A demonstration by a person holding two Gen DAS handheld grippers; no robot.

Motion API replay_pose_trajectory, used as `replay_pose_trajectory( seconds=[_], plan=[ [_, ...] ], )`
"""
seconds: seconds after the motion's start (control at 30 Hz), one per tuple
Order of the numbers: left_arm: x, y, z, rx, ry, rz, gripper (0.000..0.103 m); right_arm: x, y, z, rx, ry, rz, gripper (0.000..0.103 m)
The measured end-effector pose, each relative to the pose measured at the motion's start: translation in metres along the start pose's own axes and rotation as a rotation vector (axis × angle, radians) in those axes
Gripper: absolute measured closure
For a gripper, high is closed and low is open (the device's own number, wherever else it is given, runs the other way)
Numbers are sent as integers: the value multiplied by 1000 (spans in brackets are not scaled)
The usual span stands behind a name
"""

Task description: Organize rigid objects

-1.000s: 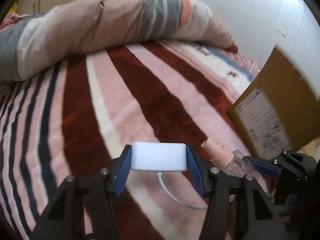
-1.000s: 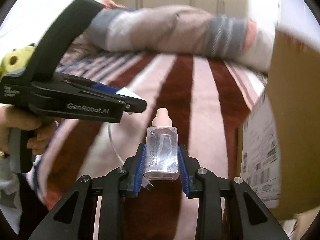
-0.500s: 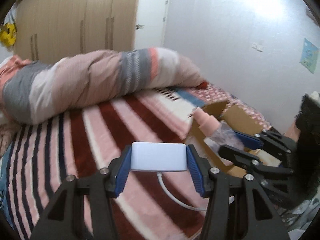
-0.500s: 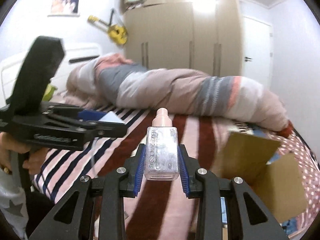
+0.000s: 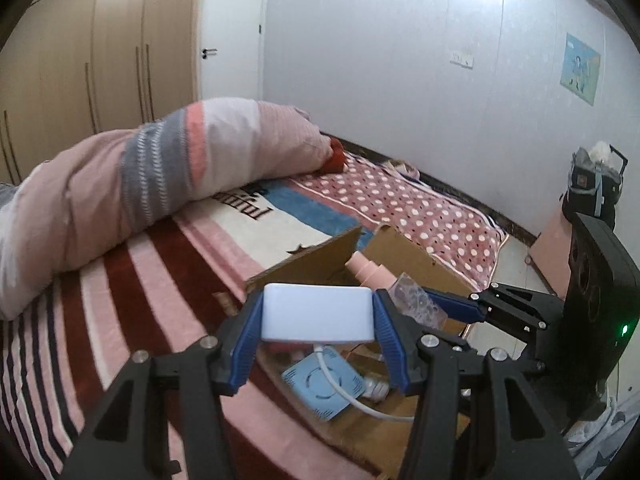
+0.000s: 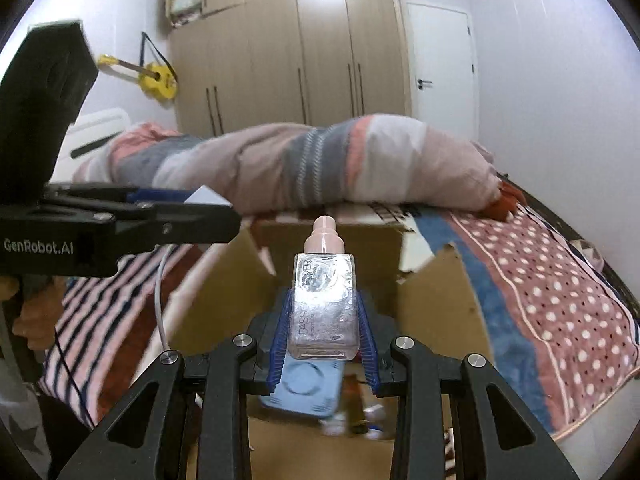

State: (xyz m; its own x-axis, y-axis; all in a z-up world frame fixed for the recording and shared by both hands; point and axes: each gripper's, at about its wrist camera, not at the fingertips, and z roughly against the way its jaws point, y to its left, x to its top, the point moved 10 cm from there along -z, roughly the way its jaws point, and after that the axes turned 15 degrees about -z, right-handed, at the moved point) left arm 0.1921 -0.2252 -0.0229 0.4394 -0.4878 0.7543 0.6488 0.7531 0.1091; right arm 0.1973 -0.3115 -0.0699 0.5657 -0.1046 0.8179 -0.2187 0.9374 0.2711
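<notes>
Above the open cardboard box [image 5: 404,250] on the bed, the left gripper [image 5: 318,314] clamps a white charger [image 5: 318,312], cable dangling; beside it, the right gripper [image 6: 323,322] grips a clear pump bottle [image 6: 323,304] upright.

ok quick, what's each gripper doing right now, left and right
Left gripper: shut on the white charger, held over the open box.
Right gripper: shut on the clear bottle, also over the box.
</notes>
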Motion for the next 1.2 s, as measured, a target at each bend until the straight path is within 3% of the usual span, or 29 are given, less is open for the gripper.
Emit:
replay_pose_trajectory(
  seconds=[0.17,0.47,0.63,0.73,0.9,1.0,1.13,1.2],
  plan=[
    [2,-10,-31,-17,41,0,52,-8,-31,-16,-46,35,-18,76],
    [2,-13,-55,0,74,-8,50,-6,-45,-20,-12,39,-35,76],
    [4,-6,-40,36,19,14,26,-2,-36,-16,36,36,-14,74],
    [5,1,-12,98,-47,39,17,3,-24,-8,89,15,28,57],
    [-6,23,43,303,-137,107,2,21,6,13,200,-70,124,22],
    [-20,37,68,396,-159,164,1,30,24,27,269,-130,156,2],
    [-46,57,94,528,-161,225,1,36,44,41,324,-187,200,0],
    [-56,62,101,552,-161,240,1,37,50,43,344,-189,202,0]
  ],
)
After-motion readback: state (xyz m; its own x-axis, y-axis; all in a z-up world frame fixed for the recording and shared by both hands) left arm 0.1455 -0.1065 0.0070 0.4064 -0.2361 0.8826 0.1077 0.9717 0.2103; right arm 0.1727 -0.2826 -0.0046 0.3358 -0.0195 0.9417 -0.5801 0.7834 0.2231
